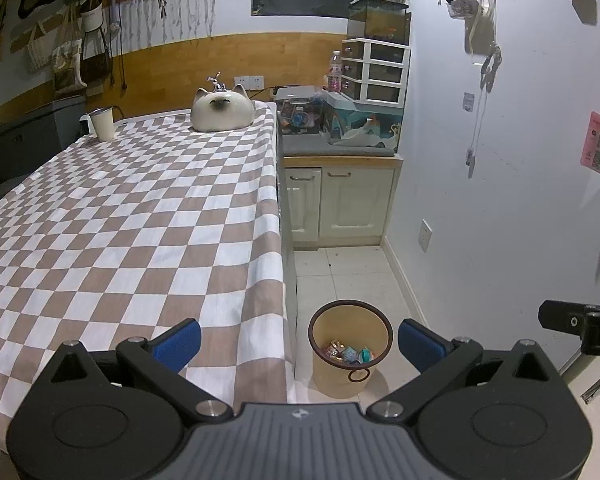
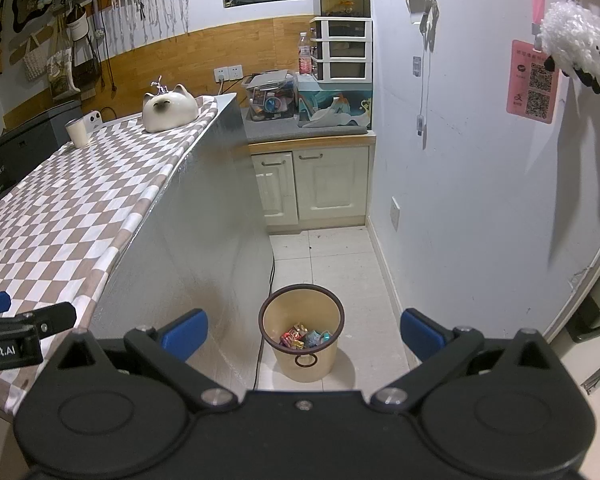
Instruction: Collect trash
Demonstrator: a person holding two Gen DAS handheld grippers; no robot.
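A beige trash bin (image 1: 350, 350) (image 2: 303, 338) with a dark rim stands on the tiled floor beside the table. Several colourful wrappers (image 1: 349, 353) (image 2: 305, 337) lie at its bottom. My left gripper (image 1: 298, 342) hangs open above the table's right edge and the bin, nothing between its blue pads. My right gripper (image 2: 303, 334) is open too, held high over the bin and holding nothing. Each gripper's body shows at the edge of the other's view.
The table wears a brown-and-white checked cloth (image 1: 132, 208) (image 2: 68, 204), with a cat-shaped ceramic (image 1: 223, 108) (image 2: 170, 109) and a cream cup (image 1: 103, 123) (image 2: 77, 132) at its far end. A low cabinet (image 1: 340, 196) (image 2: 312, 184) with clutter stands behind; a wall (image 1: 500, 184) runs along the right.
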